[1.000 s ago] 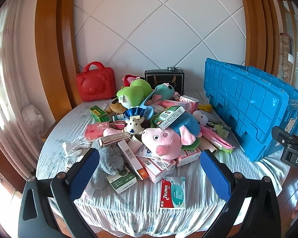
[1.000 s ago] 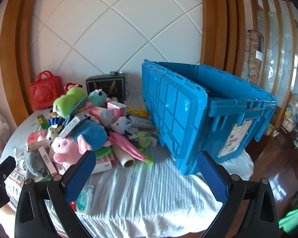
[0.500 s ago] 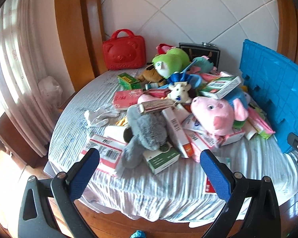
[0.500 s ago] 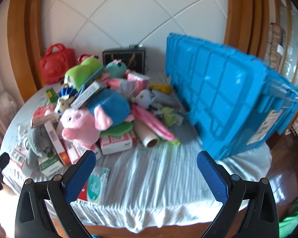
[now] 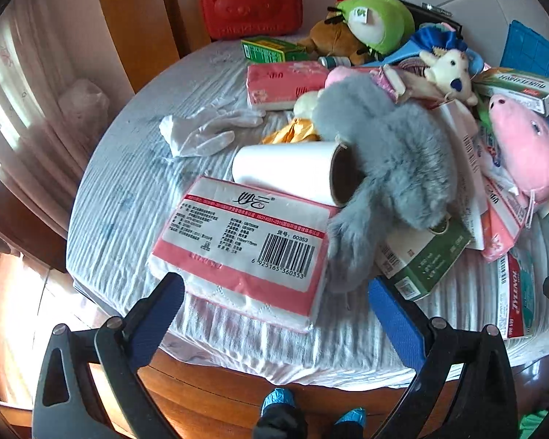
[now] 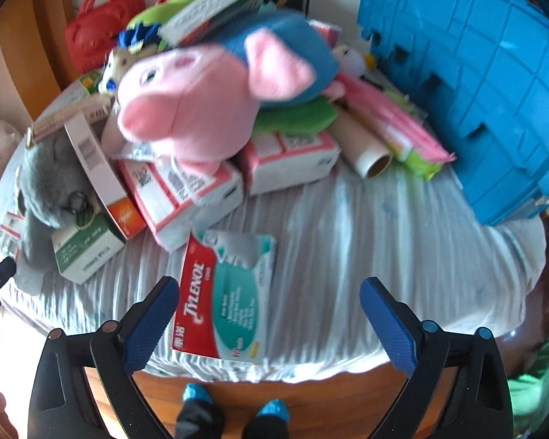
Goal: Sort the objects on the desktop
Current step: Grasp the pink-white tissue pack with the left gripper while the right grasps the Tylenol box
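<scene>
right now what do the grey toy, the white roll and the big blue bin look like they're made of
Grey toy: soft plush, long fluffy pile visible. White roll: seemingly paper or film wound on a brown cardboard core, matte surface. Blue bin: rigid moulded plastic, slightly glossy, with ribbed panels.

Beside the blue crate [image 6: 475,84] you have six plush toys: pig [image 6: 186,106], grey [image 5: 391,168], green [image 5: 377,22], brown [image 5: 333,42], small white [image 5: 448,73], white [image 6: 351,59]. Two cardboard tubes [image 5: 292,170] [image 6: 364,146]. One glove [image 5: 205,131]. One Tylenol box [image 6: 225,292]. One red case [image 5: 252,0].
</scene>
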`<state>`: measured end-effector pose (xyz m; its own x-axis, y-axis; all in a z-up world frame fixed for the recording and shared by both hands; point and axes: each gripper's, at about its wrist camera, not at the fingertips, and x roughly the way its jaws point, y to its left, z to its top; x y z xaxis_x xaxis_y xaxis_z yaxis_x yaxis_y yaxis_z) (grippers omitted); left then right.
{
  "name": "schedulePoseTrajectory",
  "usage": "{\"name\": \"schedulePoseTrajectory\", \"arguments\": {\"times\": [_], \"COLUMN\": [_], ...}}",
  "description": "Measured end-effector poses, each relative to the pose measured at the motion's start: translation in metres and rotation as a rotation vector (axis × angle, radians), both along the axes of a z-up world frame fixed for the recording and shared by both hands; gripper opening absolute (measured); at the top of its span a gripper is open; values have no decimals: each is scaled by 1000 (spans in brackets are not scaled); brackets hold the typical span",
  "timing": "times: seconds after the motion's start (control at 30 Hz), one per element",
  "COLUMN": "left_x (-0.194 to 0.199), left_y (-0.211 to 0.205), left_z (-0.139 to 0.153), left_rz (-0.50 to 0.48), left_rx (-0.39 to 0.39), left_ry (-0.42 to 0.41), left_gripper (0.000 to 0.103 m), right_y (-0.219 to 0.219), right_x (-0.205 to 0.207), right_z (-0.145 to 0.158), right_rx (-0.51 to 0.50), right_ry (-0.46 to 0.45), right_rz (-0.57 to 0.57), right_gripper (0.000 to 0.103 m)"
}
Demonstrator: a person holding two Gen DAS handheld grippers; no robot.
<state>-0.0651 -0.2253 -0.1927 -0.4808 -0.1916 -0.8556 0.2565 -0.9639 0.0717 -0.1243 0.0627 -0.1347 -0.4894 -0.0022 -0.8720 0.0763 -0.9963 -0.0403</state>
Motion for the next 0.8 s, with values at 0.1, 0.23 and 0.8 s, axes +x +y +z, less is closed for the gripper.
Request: {"name": "schedulePoseTrajectory", "arguments": {"times": [0.1,0.23,0.8], "left_x": [-7,-1,-47], "left_y": [-9,-38,-136], "left_z": [-13,-15,15], "left_rz": [-17,-22,118], "left_rx": [-42,-89,-96], "left_ry": [-44,-69,-104], "left_gripper": [101,101,100], "right_y": [-11,-18,-12], "right_x": [-4,-7,-30], "right_z": [-15,-31,-67], "right_rx": [2,8,16], "right_ry": [-36,-87,-172], "right_rz": [-2,-4,-44], "right_gripper": [96,95,81]}}
